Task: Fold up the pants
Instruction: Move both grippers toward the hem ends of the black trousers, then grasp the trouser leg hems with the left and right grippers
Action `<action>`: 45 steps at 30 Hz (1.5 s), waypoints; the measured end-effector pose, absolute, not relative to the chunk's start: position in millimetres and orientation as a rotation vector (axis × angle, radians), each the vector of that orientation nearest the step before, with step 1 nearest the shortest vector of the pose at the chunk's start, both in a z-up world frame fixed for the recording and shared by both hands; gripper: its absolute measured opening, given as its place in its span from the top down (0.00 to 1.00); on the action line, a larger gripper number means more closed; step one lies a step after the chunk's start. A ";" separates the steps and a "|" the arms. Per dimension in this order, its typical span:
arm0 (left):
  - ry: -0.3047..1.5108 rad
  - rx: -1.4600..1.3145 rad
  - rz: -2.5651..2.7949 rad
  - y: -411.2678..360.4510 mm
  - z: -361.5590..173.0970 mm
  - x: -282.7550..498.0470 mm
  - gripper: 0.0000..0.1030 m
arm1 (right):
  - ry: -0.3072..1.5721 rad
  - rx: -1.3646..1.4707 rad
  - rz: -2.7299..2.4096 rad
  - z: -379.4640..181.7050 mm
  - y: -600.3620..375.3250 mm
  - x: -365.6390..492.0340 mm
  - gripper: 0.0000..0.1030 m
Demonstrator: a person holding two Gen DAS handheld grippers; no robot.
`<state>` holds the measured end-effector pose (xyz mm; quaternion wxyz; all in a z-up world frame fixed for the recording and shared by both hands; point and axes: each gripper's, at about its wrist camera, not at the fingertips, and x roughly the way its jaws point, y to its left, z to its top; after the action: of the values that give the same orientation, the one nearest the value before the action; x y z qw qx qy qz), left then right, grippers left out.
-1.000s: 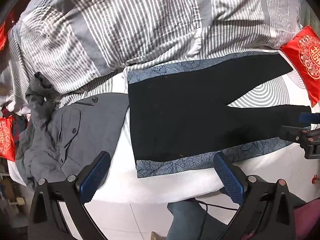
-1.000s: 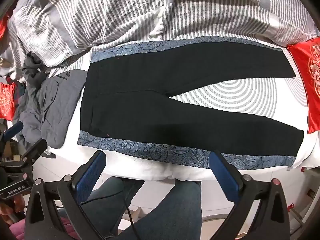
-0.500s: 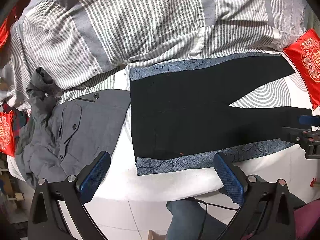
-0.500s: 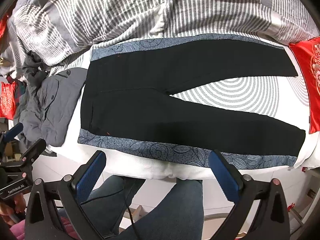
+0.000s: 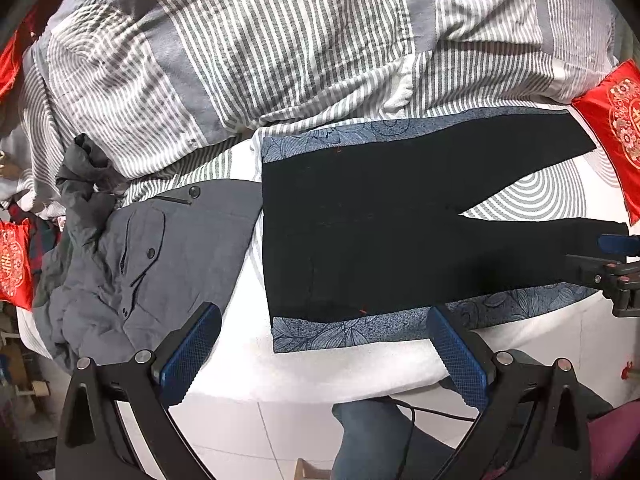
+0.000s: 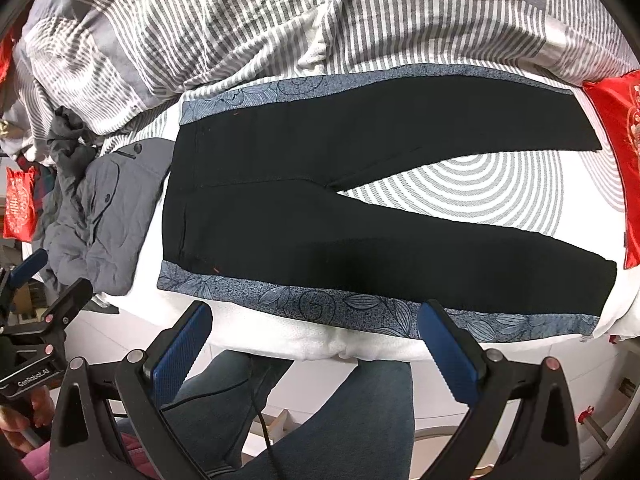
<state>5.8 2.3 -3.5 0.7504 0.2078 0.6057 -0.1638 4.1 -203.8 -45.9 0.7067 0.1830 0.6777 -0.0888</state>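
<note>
Black pants (image 5: 380, 232) (image 6: 320, 216) with blue patterned side bands lie flat and unfolded on a white bed (image 5: 320, 368) (image 6: 256, 328), near its front edge. The long axis runs left to right: waistband at the left, the two legs pointing right and spread in a narrow V, with the sheet showing between them.

Left gripper (image 5: 324, 354): fingers spread wide, holding nothing, above the bed's front edge. The pants lie just ahead of it, the near patterned band between and beyond the fingertips, apart from them.

Right gripper (image 6: 316, 340): fingers likewise spread wide and empty. The near leg and its band lie directly ahead, close to the tips; contact cannot be told.

A grey garment (image 5: 172, 248) (image 6: 108, 216) lies crumpled just left of the waistband. A striped quilt (image 5: 280, 48) (image 6: 240, 20) is heaped behind the pants. A red cushion (image 5: 616, 128) (image 6: 620, 152) lies beyond the leg ends.
</note>
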 end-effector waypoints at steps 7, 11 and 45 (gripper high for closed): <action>1.368 0.455 -0.347 -6.4 -2.1 -0.3 0.00 | 1.520 0.444 -0.174 -47.8 -216.1 0.8 0.00; 1.382 0.451 -0.307 -11.9 3.1 -9.9 0.00 | 1.555 0.450 -0.137 -49.9 -220.9 -2.9 0.00; 1.543 -0.041 -0.136 62.7 -147.3 -49.1 0.00 | 1.505 1.016 -0.051 -185.5 -219.3 -107.8 0.00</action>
<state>-49.1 62.7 -147.3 0.7145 -0.0185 0.6967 -0.0613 -107.8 -219.3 -185.5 0.6151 0.4411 0.6531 -0.0221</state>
